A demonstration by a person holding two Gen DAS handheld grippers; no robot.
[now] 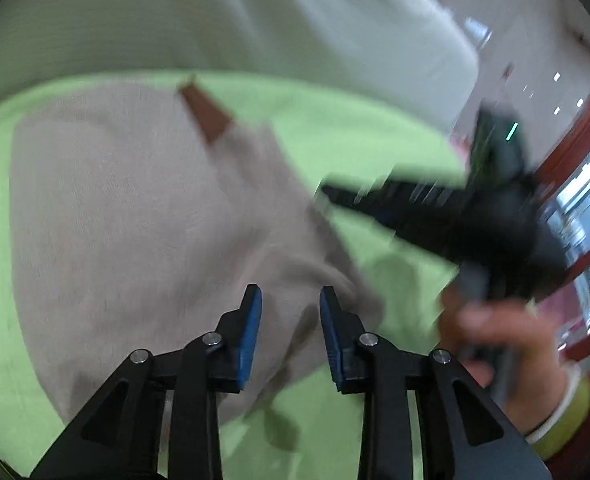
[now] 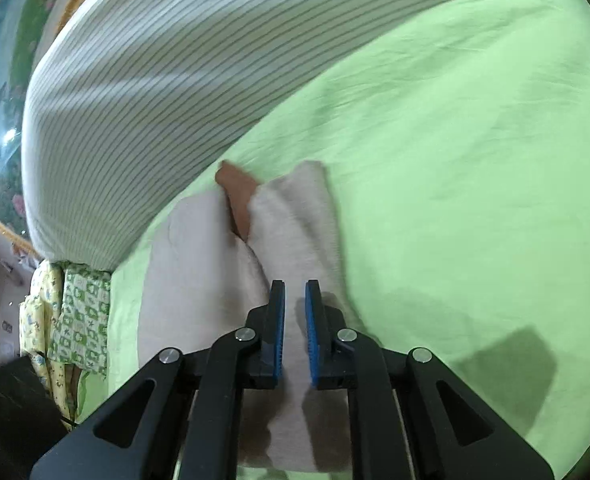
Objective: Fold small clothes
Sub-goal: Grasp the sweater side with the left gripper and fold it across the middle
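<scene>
A beige knit garment (image 1: 135,220) with a brown patch (image 1: 205,114) lies partly folded on the green sheet (image 1: 335,128). My left gripper (image 1: 291,300) is open and empty, just above the garment's near edge. The right gripper (image 1: 335,196) shows blurred in the left wrist view, held by a hand (image 1: 503,340) over the garment's right edge. In the right wrist view the garment (image 2: 199,264) lies below my right gripper (image 2: 295,292), whose jaws stand slightly apart with nothing between them. The brown patch (image 2: 239,196) shows at the garment's far end.
A striped white duvet (image 2: 155,80) lies along the far side of the green sheet (image 2: 455,160). Patterned green and yellow fabric (image 2: 79,312) hangs at the bed's left edge. A red door frame (image 1: 575,132) and a window stand at the right.
</scene>
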